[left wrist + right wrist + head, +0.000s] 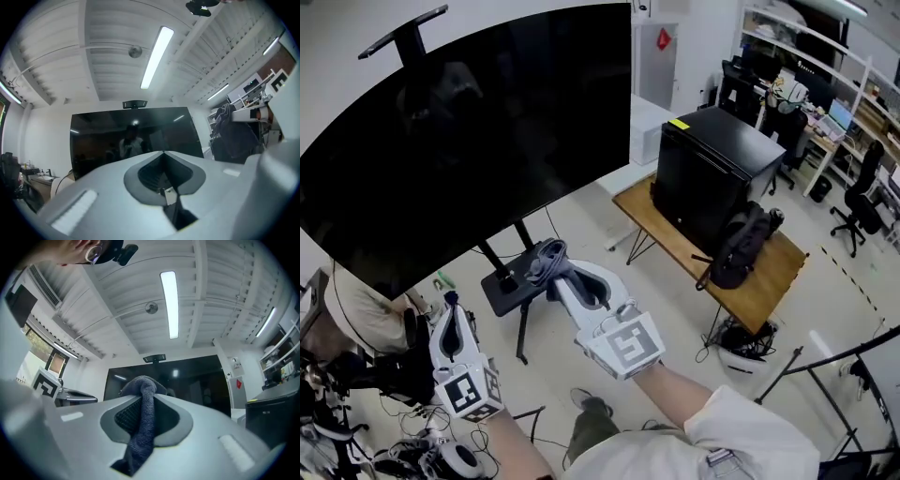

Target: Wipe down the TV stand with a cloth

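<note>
Below the TV [469, 131], in the head view, my right gripper [555, 269] holds a bunched grey cloth [540, 259] over the flat black base of the TV stand [508, 289]. My left gripper [448, 307] hangs lower left of the TV. Left gripper view: smooth grey jaws pressed together on nothing, facing the glossy TV. Right gripper view: jaws clamped on the nubby terry cloth, its rounded fold bulging before the TV.

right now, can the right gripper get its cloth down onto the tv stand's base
Probably yes. The right gripper, shut on the cloth, shows right beside the stand base in the head view, nothing between them; its height above is unclear.
</note>
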The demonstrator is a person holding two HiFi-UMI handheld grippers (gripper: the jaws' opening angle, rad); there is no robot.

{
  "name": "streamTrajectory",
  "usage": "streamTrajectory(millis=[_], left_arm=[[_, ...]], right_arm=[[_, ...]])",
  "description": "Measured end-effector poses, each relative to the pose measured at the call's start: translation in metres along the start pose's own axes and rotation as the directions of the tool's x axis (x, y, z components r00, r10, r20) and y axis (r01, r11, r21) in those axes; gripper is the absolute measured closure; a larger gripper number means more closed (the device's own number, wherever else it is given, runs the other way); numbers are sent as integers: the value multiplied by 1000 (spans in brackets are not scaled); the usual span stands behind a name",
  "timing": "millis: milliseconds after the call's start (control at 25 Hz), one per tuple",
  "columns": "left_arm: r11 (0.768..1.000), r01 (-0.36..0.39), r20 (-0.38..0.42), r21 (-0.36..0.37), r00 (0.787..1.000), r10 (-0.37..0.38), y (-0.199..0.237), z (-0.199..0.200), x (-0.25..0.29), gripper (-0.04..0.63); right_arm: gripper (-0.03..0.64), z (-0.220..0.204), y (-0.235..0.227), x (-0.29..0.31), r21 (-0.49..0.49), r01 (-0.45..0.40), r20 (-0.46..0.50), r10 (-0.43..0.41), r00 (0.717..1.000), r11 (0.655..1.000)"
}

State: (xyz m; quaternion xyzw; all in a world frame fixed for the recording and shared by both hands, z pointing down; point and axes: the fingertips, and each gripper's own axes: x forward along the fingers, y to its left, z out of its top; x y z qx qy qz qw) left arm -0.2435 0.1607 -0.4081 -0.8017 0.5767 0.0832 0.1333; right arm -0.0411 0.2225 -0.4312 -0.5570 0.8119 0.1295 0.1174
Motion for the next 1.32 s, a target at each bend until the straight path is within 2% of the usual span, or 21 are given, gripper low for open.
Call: streamTrajectory(millis=[80,160,320,400,600,800,960,1120,1240,1320], left_arm=[[999,-15,-12,-30,1000,15,-20,12,-38,564],[999,-25,-21,-36,1000,24,-50,20,-75,564],[1000,28,-64,0,998,-28,-130,33,-108,564],[999,36,-66,15,997,-35,-151,35,-109,564],[998,-25,-55,55,998,28,-144,26,-117,564],[996,-64,-64,62,996,68,-143,32,-129,564],[996,-67,-38,61,997,69,-145,35,-140,564],[996,-64,-119,57,990,70,-145,31,-151,564],[996,-72,-73,54,994,75,-143,36,-150,564],[996,-65,-94,60,993,70,-143,33,-152,564]], right_arm=[[565,13,10,-43,61,-7,-59,10,998,998],[565,26,13,-86,91,-19,-72,25,997,996],[566,56,-20,-144,9,-41,25,41,999,999],[566,59,-34,-154,9,-44,47,43,998,999],[566,47,-30,-153,18,-78,45,77,996,997],[566,52,-30,-155,24,-95,42,94,995,995],[566,44,-21,-164,28,-107,27,106,994,994],[566,48,-14,-166,21,-105,26,104,994,994],[566,48,-10,-166,17,-103,24,103,994,995],[566,46,-9,-166,16,-99,21,98,995,995]])
